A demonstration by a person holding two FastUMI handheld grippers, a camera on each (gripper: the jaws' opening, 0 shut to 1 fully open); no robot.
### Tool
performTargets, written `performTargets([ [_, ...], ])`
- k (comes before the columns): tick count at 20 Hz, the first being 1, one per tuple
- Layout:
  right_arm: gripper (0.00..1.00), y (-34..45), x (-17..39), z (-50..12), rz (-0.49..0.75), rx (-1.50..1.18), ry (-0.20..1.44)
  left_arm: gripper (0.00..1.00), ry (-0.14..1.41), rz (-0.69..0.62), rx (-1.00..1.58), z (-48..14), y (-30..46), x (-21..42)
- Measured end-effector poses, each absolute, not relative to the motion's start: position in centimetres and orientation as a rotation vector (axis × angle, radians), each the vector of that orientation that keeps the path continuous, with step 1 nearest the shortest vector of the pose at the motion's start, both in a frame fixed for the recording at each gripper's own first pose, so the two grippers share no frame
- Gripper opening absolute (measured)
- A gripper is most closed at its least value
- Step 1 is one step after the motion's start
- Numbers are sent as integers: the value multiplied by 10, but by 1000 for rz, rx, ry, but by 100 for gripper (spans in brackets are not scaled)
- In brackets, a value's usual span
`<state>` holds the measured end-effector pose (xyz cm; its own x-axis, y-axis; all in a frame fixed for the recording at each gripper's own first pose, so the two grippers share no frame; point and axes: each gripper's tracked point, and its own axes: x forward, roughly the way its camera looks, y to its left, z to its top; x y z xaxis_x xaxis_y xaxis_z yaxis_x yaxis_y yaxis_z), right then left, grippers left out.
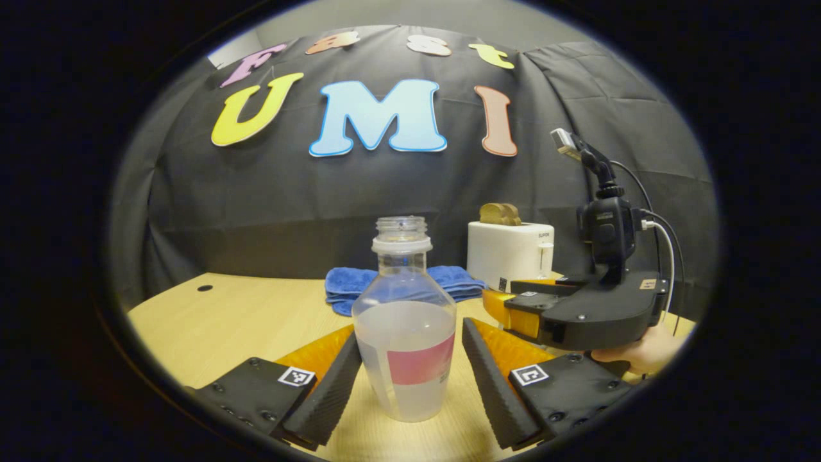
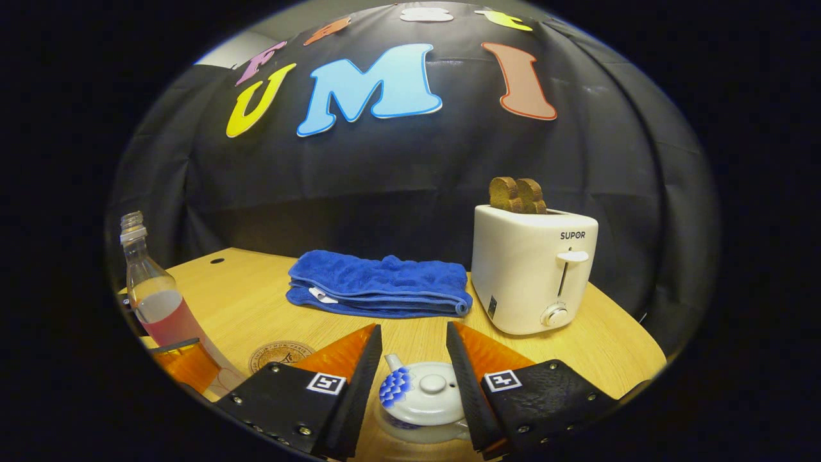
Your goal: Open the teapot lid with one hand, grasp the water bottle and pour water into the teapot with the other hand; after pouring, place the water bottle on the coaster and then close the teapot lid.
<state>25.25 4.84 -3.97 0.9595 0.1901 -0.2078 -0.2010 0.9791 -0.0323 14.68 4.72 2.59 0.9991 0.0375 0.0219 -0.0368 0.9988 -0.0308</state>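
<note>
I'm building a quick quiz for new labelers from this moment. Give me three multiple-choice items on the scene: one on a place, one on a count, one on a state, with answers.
1. Where does the teapot sit?
A. Between the right claw's fingers
B. On the towel
C. Behind the toaster

2. How many bread slices stick up from the toaster?
A. None
B. Two
C. Four

3. What state is the water bottle in?
A. Capped and lying down
B. Uncapped, upright, partly filled
C. Tipped over the teapot

Answers: 1 A, the right gripper view shows the teapot low between that claw's open fingers. 2 B, two brown slices side by side show above the slots. 3 B, the left gripper view shows an open neck and liquid partway up, the bottle standing on the table between the left claw's fingers.
</note>
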Motion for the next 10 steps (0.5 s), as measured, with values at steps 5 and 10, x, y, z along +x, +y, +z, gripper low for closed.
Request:
performTargets([
  [5, 49, 47, 256, -37, 181, -65, 207, 98, -4, 44, -34, 18, 50, 148],
  [10, 49, 50, 255, -38, 199, -106, 187, 88, 12, 47, -51, 16, 53, 147],
])
